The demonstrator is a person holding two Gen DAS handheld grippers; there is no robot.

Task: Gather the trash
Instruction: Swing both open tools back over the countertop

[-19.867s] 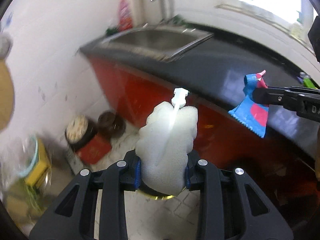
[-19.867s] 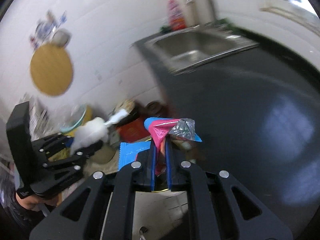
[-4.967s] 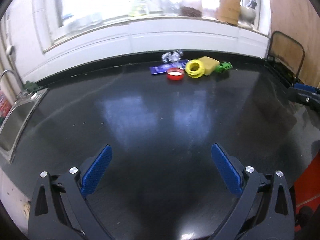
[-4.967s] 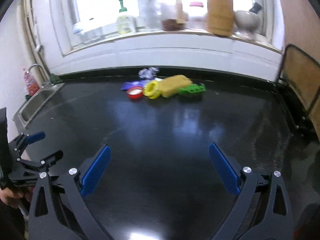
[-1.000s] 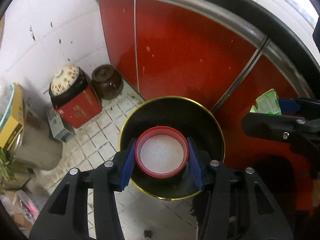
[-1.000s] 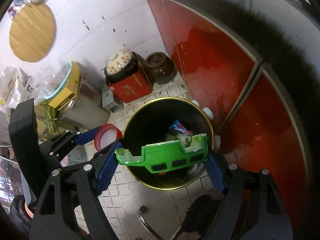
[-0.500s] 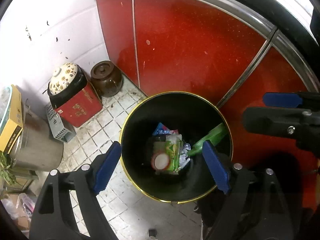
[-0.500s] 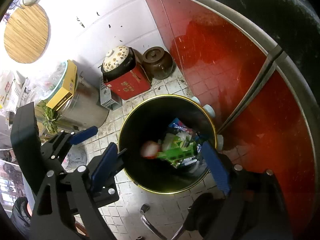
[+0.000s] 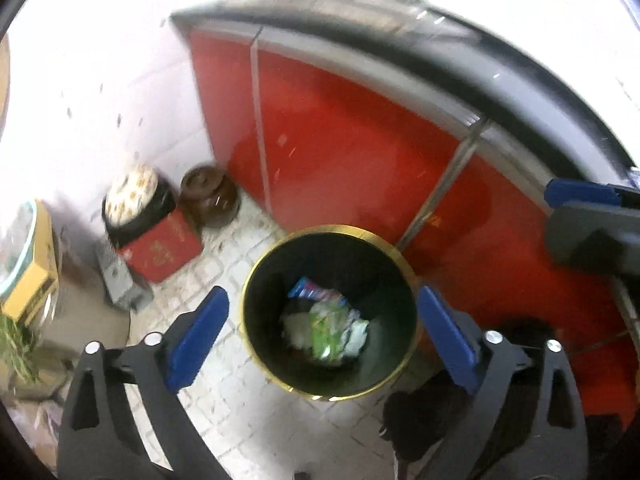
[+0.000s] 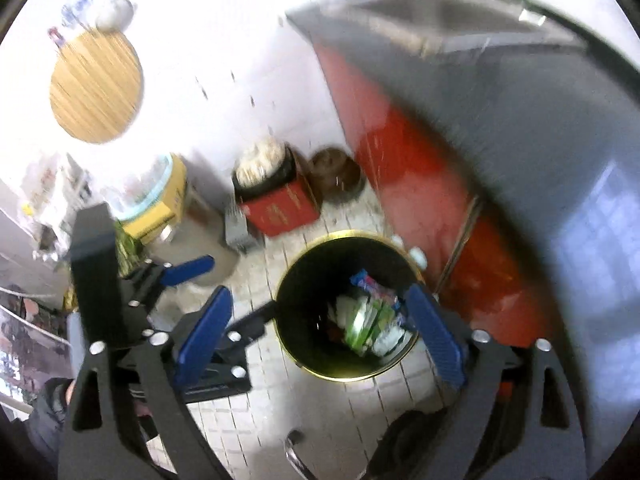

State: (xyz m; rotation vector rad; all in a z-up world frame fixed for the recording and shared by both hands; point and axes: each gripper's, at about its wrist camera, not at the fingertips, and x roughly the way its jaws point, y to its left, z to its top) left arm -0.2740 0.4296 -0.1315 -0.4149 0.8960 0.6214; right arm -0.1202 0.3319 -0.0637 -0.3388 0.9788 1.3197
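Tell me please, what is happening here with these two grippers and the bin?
A person is collecting trash with a handheld gripper in each hand. Both the left gripper and the right gripper hang over the black bin on the tiled floor, beside the red cabinet. Their jaws have just been opening and nothing is between them. The wrappers lie inside the bin.
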